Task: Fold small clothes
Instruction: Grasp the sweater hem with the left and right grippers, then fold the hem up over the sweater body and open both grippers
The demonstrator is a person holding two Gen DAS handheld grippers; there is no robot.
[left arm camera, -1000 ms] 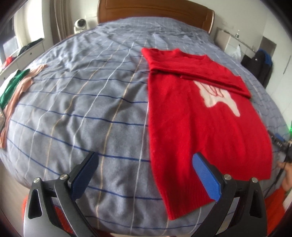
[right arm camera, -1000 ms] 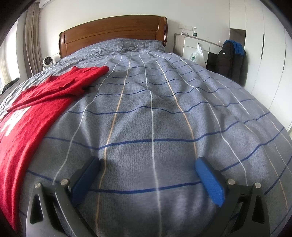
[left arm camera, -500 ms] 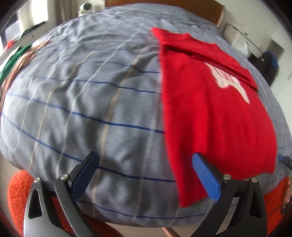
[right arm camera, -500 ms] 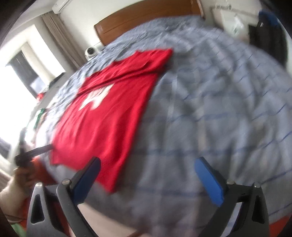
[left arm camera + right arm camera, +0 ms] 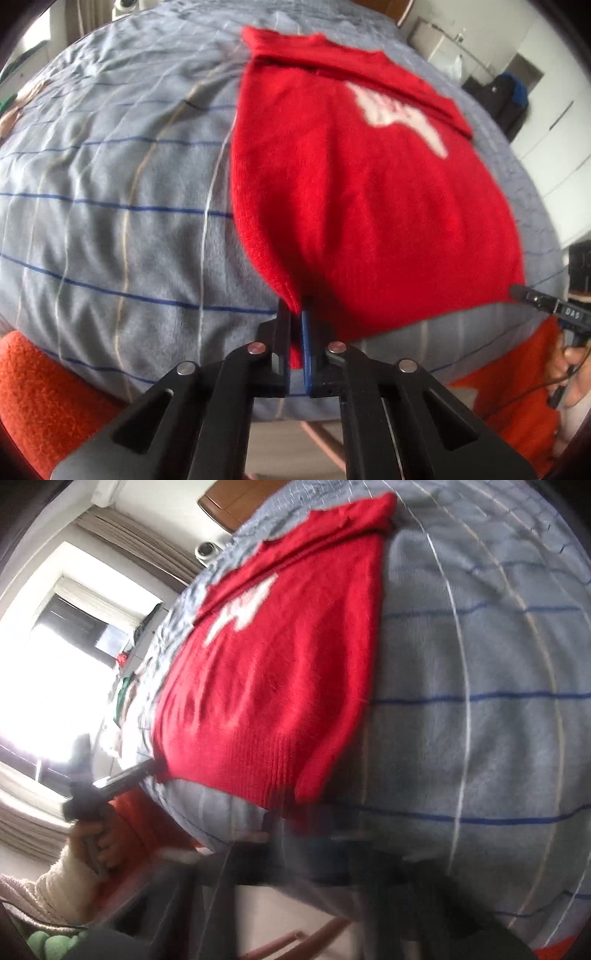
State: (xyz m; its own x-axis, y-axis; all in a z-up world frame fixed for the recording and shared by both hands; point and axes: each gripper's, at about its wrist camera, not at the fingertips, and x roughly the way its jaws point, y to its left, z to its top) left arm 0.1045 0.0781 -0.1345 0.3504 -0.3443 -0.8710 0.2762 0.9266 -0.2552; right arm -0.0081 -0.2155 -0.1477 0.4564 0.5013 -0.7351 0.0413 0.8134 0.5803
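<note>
Lengthwise, the red sweater (image 5: 369, 192) lies flat on the grey striped bedspread (image 5: 110, 206), its long axis running from the hem at the near edge of the bed away to the collar and folded-in sleeves (image 5: 354, 70) toward the headboard (image 5: 225, 506); a white motif (image 5: 399, 110) sits on the chest, in the far half. That axis points almost straight ahead of the left gripper (image 5: 297, 332), whose fingers are pressed together on the hem's near left corner, a tongue of red knit showing between the blue pads (image 5: 305, 347). At the opposite hem corner, the right gripper (image 5: 517, 291) shows in the left wrist view as a dark tip touching the fabric; in its own camera the fingers are smeared by motion blur, so I cannot tell whether they have closed on the ribbed hem (image 5: 273, 771) or are only arriving. The left one is also visible from the right wrist view (image 5: 147, 766), at the far hem corner from that side. Judging by this, the fold to come carries the hem away from the person, along the long axis toward the collar, so both corners need to travel forward together and level; a lag on the right side would likely skew the fold. An orange fleece sleeve (image 5: 44, 391) fills the lower corners of the left view.
</note>
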